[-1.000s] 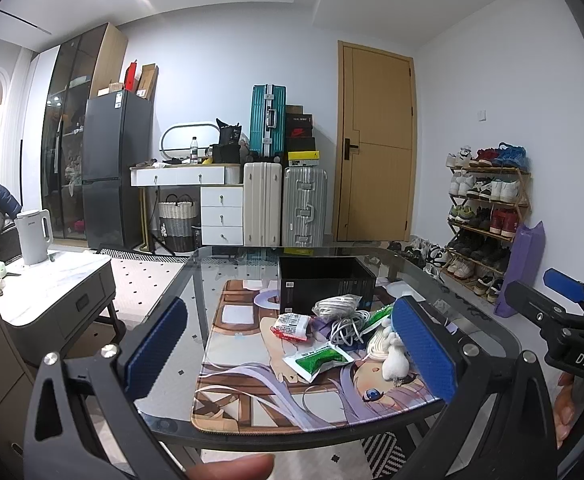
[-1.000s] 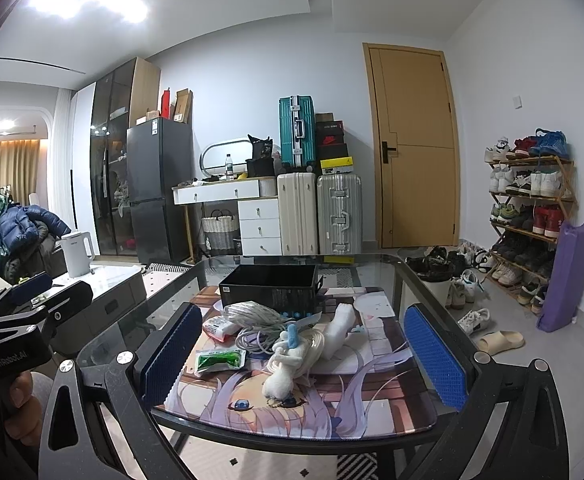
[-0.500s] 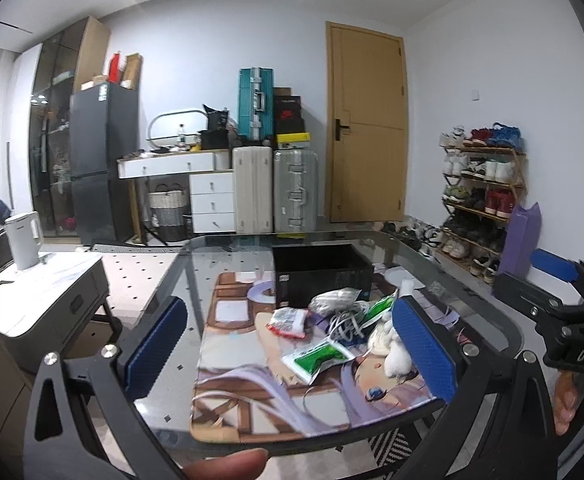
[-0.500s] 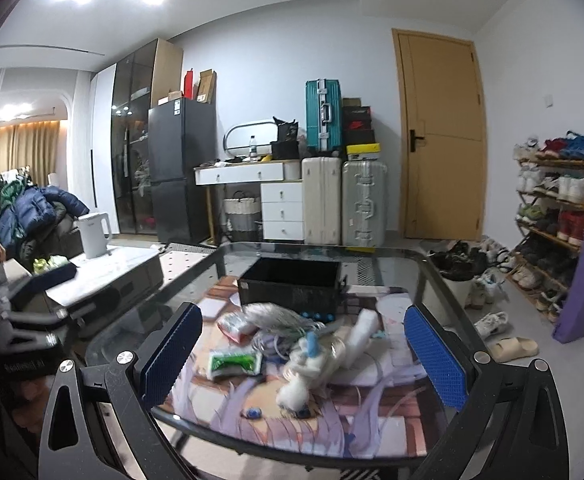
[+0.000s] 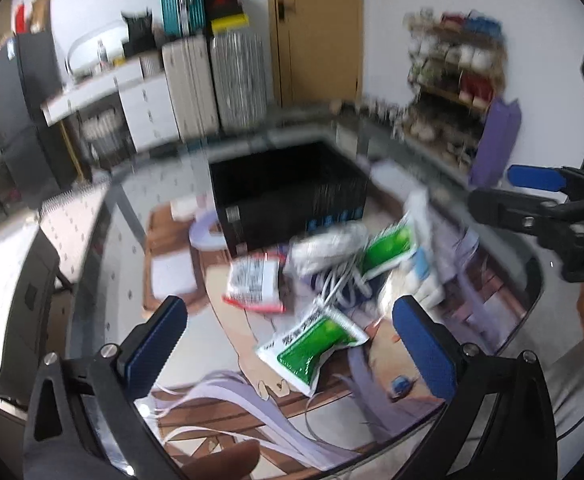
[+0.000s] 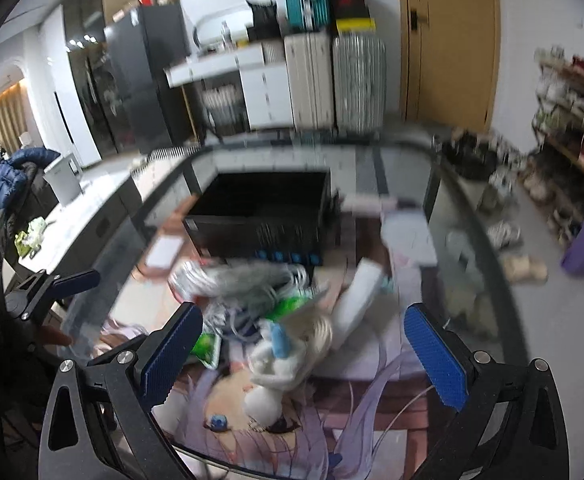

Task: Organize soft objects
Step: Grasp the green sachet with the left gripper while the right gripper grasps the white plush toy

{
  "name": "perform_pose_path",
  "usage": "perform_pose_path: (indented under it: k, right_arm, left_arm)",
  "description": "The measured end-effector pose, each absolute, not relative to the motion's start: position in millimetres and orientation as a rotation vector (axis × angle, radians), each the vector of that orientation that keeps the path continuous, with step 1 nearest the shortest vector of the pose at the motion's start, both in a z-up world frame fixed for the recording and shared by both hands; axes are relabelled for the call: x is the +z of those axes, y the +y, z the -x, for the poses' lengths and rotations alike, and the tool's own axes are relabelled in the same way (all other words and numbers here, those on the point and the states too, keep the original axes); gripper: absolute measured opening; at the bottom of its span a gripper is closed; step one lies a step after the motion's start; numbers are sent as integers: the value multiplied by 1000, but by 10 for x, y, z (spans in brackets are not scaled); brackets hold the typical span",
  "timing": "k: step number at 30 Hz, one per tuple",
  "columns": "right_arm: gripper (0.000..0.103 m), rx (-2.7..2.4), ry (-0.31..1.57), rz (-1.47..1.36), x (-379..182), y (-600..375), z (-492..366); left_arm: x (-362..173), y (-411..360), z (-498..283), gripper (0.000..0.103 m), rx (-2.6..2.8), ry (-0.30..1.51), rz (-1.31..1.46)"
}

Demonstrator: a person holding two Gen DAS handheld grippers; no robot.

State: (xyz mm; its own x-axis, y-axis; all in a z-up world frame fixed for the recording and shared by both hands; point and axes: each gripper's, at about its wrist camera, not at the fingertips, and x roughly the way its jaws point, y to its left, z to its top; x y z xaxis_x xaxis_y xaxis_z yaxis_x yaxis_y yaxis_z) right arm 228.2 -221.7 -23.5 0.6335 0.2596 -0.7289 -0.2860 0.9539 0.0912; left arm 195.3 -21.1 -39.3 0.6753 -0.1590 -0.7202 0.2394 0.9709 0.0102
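A pile of soft things lies on a printed mat (image 5: 219, 380) in front of a black box (image 5: 287, 196): a green-and-white pouch (image 5: 312, 348), a red-and-white pouch (image 5: 253, 284), a second green pouch (image 5: 390, 252), white cords (image 5: 332, 248) and a white plush doll (image 6: 287, 356). My left gripper (image 5: 292, 344) is open above the near green pouch, holding nothing. My right gripper (image 6: 304, 344) is open above the plush doll, holding nothing. The black box also shows in the right wrist view (image 6: 263, 216). Both views are motion-blurred.
The mat lies on a glass table (image 5: 103, 240) with a rounded edge. Suitcases (image 5: 215, 80), a white drawer unit (image 5: 131, 96), a door (image 5: 316, 28) and a shoe rack (image 5: 452, 80) stand behind. A side counter (image 6: 87, 208) with a kettle is at the left.
Both grippers have moved forward and tilted down over the table, so the pile and box now look much closer. Both stay open and empty.
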Motion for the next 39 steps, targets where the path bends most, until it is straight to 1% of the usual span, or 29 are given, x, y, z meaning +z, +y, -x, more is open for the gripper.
perform_pose_path:
  k: [6, 12, 19, 26, 30, 34, 36, 38, 39]
  right_arm:
    - [103, 341, 962, 0, -696, -2277, -2396]
    - [103, 347, 1006, 33, -885, -2224, -2462]
    - [103, 367, 1043, 72, -999, -2126, -2420]
    - [103, 375, 1050, 53, -982, -2143, -2419]
    - [103, 382, 1038, 45, -941, -2155, -2406]
    - [103, 392, 1041, 42, -937, -2128, -2397]
    - [103, 400, 1034, 52, -925, -2100, -2387]
    - [103, 401, 1032, 70, -931, -2079, -2376]
    - [103, 400, 1031, 79, -940, -2067, -2371]
  left_arm:
    - [-831, -234, -2190, 103, -242, 935, -107]
    - [-1098, -249, -2298, 103, -229, 1001, -107]
    - [-1185, -204, -2284, 103, -225, 1007, -47]
    - [-1212, -234, -2191, 103, -161, 994, -55]
    - [-1171, -290, -2075, 103, -237, 1046, -161]
    - [-1138, -431, -1933, 103, -263, 1006, -281]
    - [-1110, -491, -1904, 103, -282, 998, -289]
    - [-1109, -502, -1930, 101, -281, 1007, -267]
    - [-1122, -487, -1955, 91, -278, 1017, -250]
